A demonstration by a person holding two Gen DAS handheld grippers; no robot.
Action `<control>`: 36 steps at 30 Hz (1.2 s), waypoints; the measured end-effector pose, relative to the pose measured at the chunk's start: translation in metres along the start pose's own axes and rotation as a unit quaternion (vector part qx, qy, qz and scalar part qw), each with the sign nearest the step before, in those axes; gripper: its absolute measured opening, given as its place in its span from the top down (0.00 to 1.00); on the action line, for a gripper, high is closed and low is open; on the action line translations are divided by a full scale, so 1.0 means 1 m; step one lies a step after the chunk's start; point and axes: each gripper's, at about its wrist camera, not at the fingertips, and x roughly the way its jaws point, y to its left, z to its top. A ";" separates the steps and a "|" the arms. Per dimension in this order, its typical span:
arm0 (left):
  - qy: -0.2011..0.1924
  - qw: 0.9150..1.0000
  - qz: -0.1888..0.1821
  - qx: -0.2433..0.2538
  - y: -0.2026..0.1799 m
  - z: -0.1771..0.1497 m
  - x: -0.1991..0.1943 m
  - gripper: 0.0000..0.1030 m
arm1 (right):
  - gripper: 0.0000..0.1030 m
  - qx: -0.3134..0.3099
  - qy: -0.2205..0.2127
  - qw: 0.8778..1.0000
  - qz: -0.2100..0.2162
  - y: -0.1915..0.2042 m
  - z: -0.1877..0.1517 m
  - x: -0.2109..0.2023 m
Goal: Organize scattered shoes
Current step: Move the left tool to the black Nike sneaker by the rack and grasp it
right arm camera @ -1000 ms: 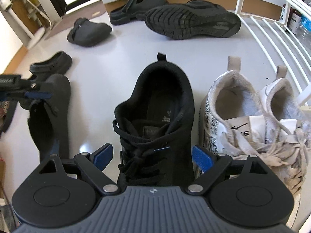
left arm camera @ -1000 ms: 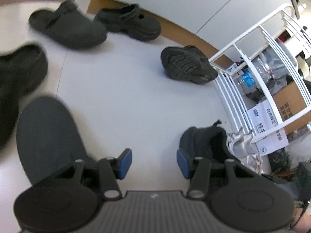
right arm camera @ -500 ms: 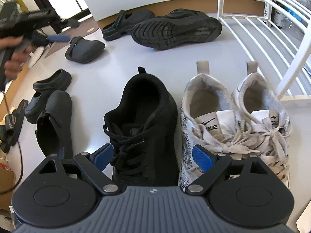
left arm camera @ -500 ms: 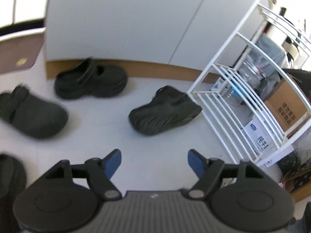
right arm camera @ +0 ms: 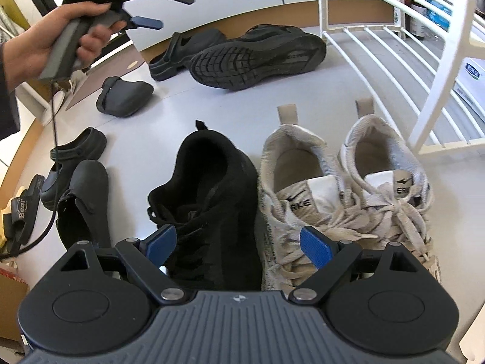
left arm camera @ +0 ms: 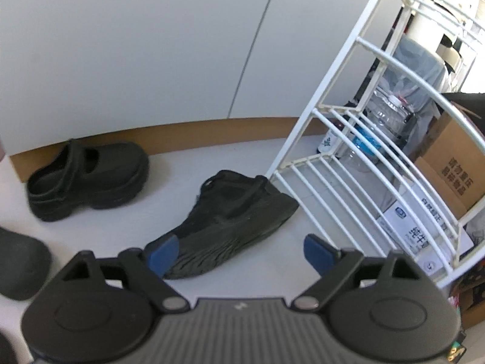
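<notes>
My right gripper [right arm camera: 239, 245] is open, its blue pads over a black lace-up sneaker [right arm camera: 209, 200] that stands upright beside a pair of white sneakers [right arm camera: 348, 194]. Its mate, a black sneaker [right arm camera: 257, 57] tipped on its side with the sole showing, lies farther off near the white rack. In the left wrist view that tipped sneaker [left arm camera: 230, 218] lies just beyond my open left gripper [left arm camera: 239, 254], which holds nothing. In the right wrist view a hand holds the left gripper [right arm camera: 163, 10] up in the air.
A white wire shoe rack [left arm camera: 363, 139] stands at the right, boxes [left arm camera: 451, 170] and water bottles behind it. Black clogs [left arm camera: 88, 179] [right arm camera: 124, 97] [right arm camera: 75, 154], a grey slip-on [right arm camera: 85, 203] and a sandal [right arm camera: 21, 212] lie scattered on the pale floor. A wall with a brown skirting runs behind.
My left gripper rose from the floor, opened wider and swung toward the tipped black sneaker by the rack. My right gripper drew back slightly from the upright black sneaker.
</notes>
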 end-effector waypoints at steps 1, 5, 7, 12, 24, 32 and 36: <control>0.006 1.000 -0.004 0.008 -0.002 0.002 0.009 0.11 | 0.11 0.001 0.000 1.000 -0.001 -0.002 0.000 0.000; 0.016 1.000 0.001 0.018 -0.002 0.010 0.037 0.11 | 0.11 0.006 -0.001 1.000 -0.003 -0.009 0.000 -0.002; 0.027 1.000 -0.002 0.001 0.003 0.013 0.051 0.11 | 0.11 0.004 -0.002 1.000 -0.002 -0.011 0.000 -0.003; 0.045 0.999 0.011 0.009 -0.001 0.023 0.083 0.11 | 0.11 -0.008 0.000 1.000 0.010 -0.010 0.000 -0.004; 0.081 0.996 0.024 0.010 0.008 0.038 0.135 0.11 | 0.11 -0.021 0.020 0.999 0.016 -0.013 0.001 0.005; 0.088 0.995 0.031 0.028 0.005 0.031 0.152 0.04 | 0.11 -0.023 0.031 0.999 0.011 -0.017 -0.002 0.009; 0.123 0.988 0.070 0.062 0.002 0.022 0.164 0.03 | 0.11 -0.019 0.036 0.999 0.006 -0.020 -0.004 0.010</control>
